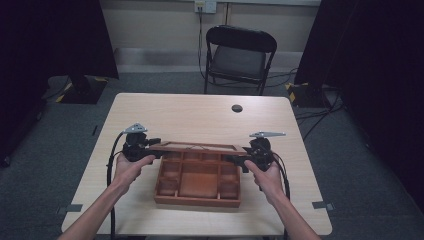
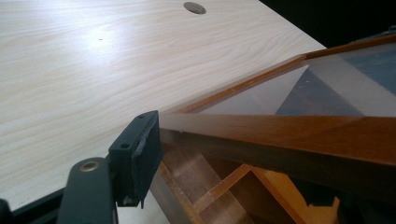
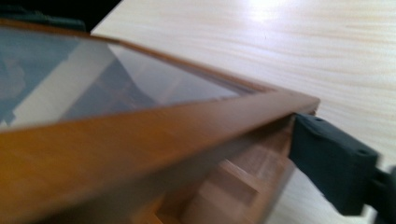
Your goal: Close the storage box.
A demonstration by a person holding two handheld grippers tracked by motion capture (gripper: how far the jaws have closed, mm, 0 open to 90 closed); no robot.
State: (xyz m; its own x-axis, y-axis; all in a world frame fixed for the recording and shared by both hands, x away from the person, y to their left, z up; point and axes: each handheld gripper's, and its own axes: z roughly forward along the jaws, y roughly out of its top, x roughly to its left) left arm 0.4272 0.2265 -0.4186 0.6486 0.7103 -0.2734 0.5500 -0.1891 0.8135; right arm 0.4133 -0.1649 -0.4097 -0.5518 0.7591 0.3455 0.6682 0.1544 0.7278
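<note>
The glass-paned lid [image 1: 200, 147] of the wooden box [image 1: 198, 199] (no writing legible on it) is held raised over the compartments at mid-table, the left gripper [image 1: 154, 150] and right gripper [image 1: 235, 160] each clamped on a lid end

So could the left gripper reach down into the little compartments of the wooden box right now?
Probably not: the left gripper is clamped on the corner of the glass-paned wooden lid, which is raised over the compartmented wooden box, so it is busy.
</note>
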